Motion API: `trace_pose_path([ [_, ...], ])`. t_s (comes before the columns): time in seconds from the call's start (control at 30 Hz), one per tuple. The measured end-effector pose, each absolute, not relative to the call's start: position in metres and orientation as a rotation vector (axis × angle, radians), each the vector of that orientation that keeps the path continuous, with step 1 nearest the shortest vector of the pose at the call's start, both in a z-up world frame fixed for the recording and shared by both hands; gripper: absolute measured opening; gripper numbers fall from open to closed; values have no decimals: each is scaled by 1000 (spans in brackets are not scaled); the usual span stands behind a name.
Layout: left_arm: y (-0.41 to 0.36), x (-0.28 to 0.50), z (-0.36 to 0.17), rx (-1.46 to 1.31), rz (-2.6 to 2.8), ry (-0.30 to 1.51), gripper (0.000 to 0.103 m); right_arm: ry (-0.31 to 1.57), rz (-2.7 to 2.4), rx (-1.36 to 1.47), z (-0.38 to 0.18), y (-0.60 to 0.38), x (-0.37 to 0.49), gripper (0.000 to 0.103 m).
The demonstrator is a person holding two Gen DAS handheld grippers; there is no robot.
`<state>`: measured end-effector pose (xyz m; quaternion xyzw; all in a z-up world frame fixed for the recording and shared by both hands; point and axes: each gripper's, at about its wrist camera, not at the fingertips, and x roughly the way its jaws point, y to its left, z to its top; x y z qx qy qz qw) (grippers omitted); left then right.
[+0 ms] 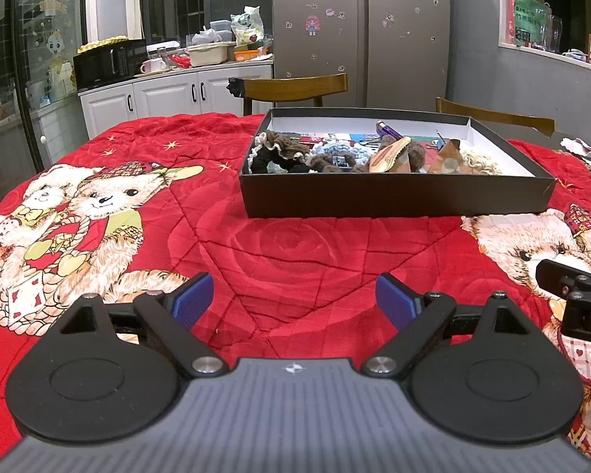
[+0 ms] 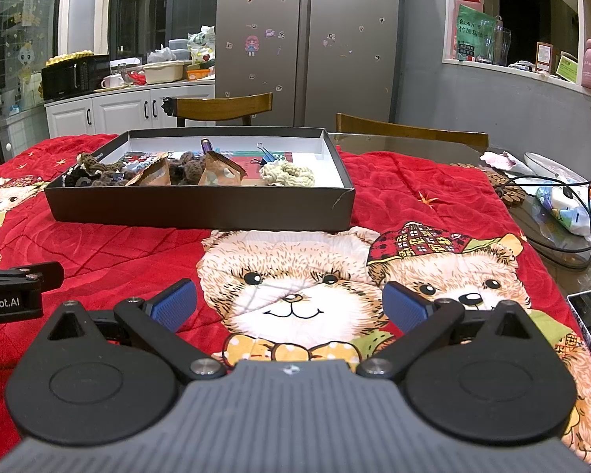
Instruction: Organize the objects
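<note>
The left tool [image 1: 294, 300] is hovering low over the red quilted cloth printed with teddy bears [image 1: 295, 252] that is covering the desk, its blue-padded fingers [image 1: 193, 298] spread wide apart and gripping nothing. The right tool [image 2: 289, 304] is hanging just beside it over a printed bear face, its own blue pads [image 2: 404, 306] likewise standing wide open and empty.

Ahead of both tools, the shallow black cardboard box with a white lining [image 1: 394, 197] is sitting on the cloth, well apart from the fingers. Inside it, a brown crocheted scrunchie with a cream frill [image 1: 283, 149] is lying at the left end, a pale blue knitted scrunchie [image 1: 335, 150] is resting near the middle, and a cream knitted scrunchie [image 2: 289, 172] is lying toward the right end. Two tan paper packets [image 2: 221, 171] are leaning upright among darker brown scrunchies, and a blue binder clip [image 2: 267, 155] and a purple cylindrical object [image 2: 207, 145] are lying behind them.

Two wooden chairs [image 1: 295, 86] are standing beyond the desk, in front of a grey double-door refrigerator dotted with stickers [image 1: 358, 27].
</note>
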<state>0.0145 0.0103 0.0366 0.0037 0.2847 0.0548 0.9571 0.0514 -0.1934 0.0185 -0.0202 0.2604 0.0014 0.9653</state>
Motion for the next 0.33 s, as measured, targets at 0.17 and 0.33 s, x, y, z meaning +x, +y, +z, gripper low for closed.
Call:
trace_pose_path([
  [0.17, 11, 15, 37, 6, 110, 580, 92, 527, 5, -42, 19, -193, 51, 103],
  [0.33, 11, 15, 37, 8, 108, 581, 92, 528, 10, -43, 18, -193, 53, 103],
])
